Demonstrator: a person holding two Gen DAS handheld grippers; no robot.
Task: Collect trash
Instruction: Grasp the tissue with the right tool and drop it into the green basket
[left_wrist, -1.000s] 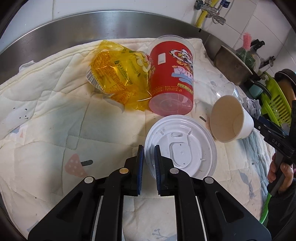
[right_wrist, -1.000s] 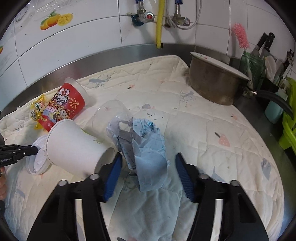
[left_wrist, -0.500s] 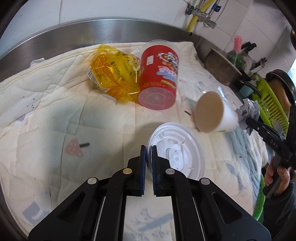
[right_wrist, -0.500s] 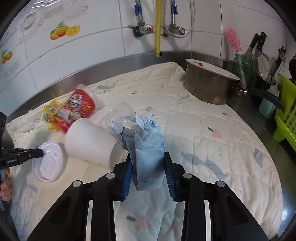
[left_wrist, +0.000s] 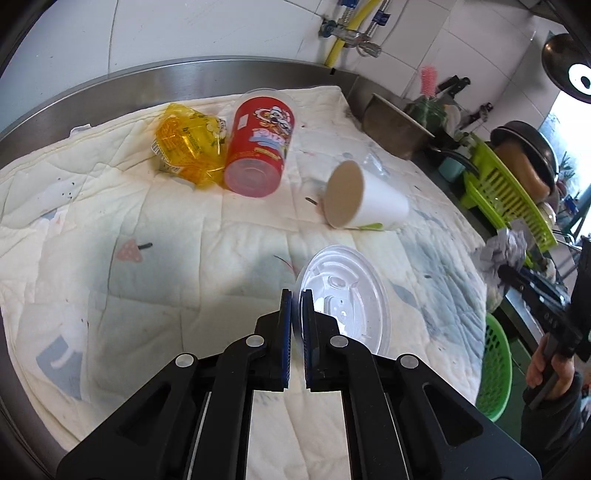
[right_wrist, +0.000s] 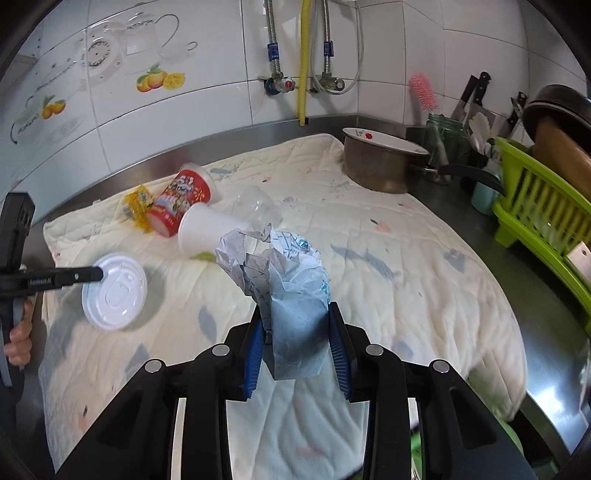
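Observation:
My left gripper (left_wrist: 296, 295) is shut on the rim of a white plastic lid (left_wrist: 347, 299), lifted off the quilted cloth (left_wrist: 110, 288). In the right wrist view that lid (right_wrist: 114, 291) hangs from the left gripper (right_wrist: 99, 274) at the left. My right gripper (right_wrist: 297, 321) is shut on a crumpled blue-and-white paper wad (right_wrist: 291, 280), raised above the cloth. A white paper cup (left_wrist: 365, 201), a red printed cup (left_wrist: 258, 147) and a yellow wrapper (left_wrist: 188, 146) lie on the cloth beyond. A clear plastic cup (right_wrist: 258, 208) lies behind the white cup (right_wrist: 207, 227).
A metal pot (right_wrist: 384, 162) stands at the back right of the cloth. A green dish rack (right_wrist: 546, 206) sits on the steel counter to the right. A green basket (left_wrist: 496, 365) is low at the right edge. Tiled wall and pipes (right_wrist: 304, 62) are behind.
Both grippers closed, the left on the lid's rim and the right on the paper wad. Both then lifted their loads off the cloth and drew back from the cups.

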